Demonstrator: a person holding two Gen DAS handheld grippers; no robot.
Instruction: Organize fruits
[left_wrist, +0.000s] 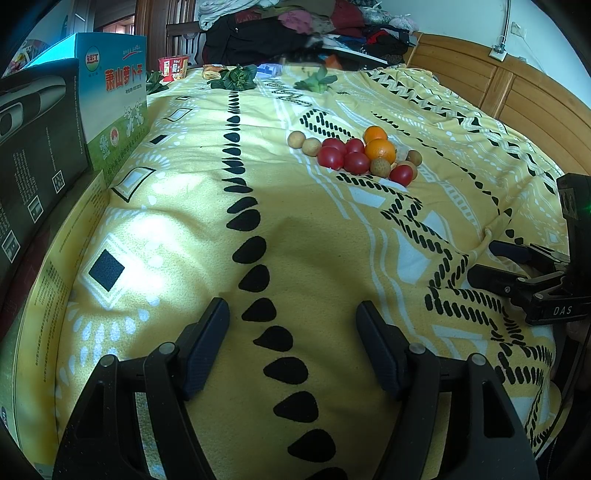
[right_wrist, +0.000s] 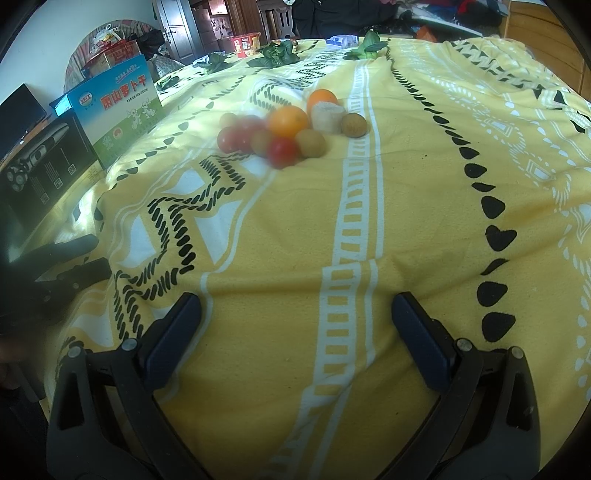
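A cluster of fruit lies on the yellow patterned blanket (left_wrist: 295, 229): two oranges (left_wrist: 379, 150), several red tomatoes (left_wrist: 330, 158) and brown round fruits (left_wrist: 311, 146). In the right wrist view the same pile shows an orange (right_wrist: 288, 120), a tomato (right_wrist: 282, 151), a pale cut chunk (right_wrist: 327, 116) and a brown fruit (right_wrist: 354, 125). My left gripper (left_wrist: 293, 308) is open and empty, well short of the pile. My right gripper (right_wrist: 295, 302) is open and empty too, also short of the fruit. Each gripper appears at the edge of the other's view.
A blue-green carton (left_wrist: 114, 99) and a black box (left_wrist: 33, 155) stand along the left side. Green leafy items (left_wrist: 236, 78) and a red cup (left_wrist: 173, 68) lie at the far end. Piled clothes (left_wrist: 280, 26) and a wooden headboard (left_wrist: 517, 92) lie beyond.
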